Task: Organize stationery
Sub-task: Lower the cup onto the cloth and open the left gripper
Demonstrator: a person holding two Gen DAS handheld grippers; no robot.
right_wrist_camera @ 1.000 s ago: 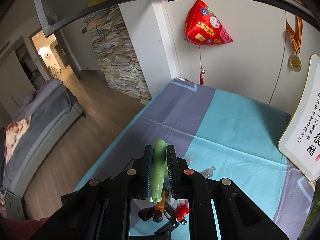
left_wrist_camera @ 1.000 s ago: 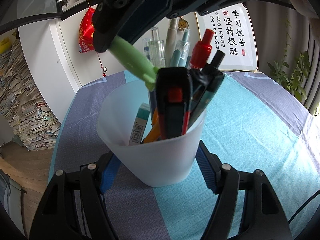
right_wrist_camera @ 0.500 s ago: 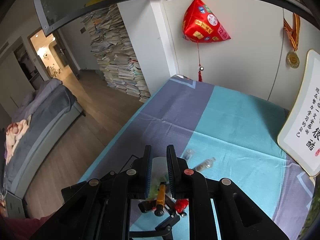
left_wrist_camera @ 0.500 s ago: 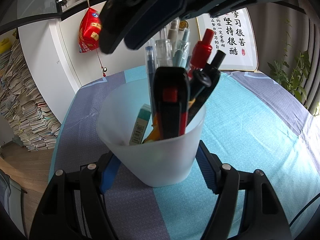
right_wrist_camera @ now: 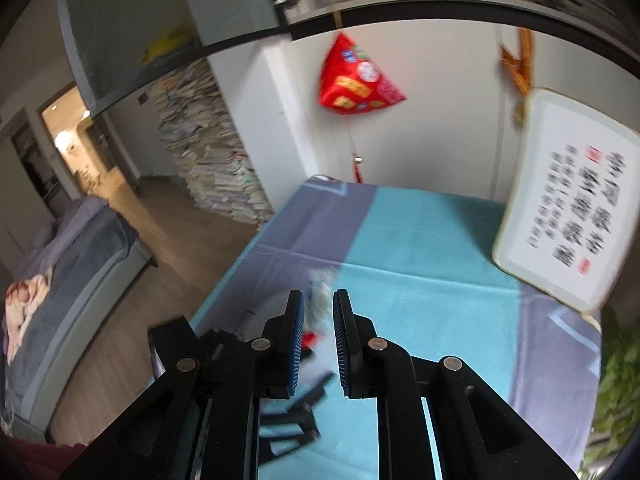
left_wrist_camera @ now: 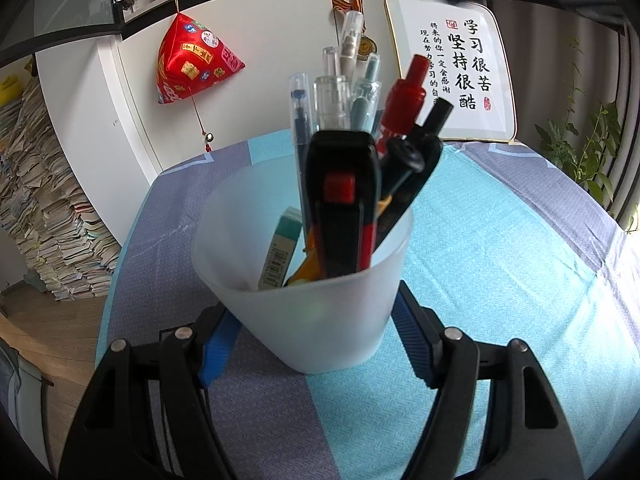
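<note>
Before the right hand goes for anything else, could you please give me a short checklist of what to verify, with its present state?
1. Left gripper clamped on the frosted cup: ok.
2. Cup upright on the tablecloth: ok.
3. Right gripper empty, jaws nearly shut: ok.
4. Pens and black utility knife standing inside the cup: ok.
5. Other stationery left on the cloth: cannot tell, right view blurred.

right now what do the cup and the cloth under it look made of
Cup: looks like frosted translucent plastic; the pens and eraser inside show as blurred shapes through its matt wall. Cloth: seems woven fabric, teal and grey-purple blocks, with a fine textured weave and soft creases, no shine.
</note>
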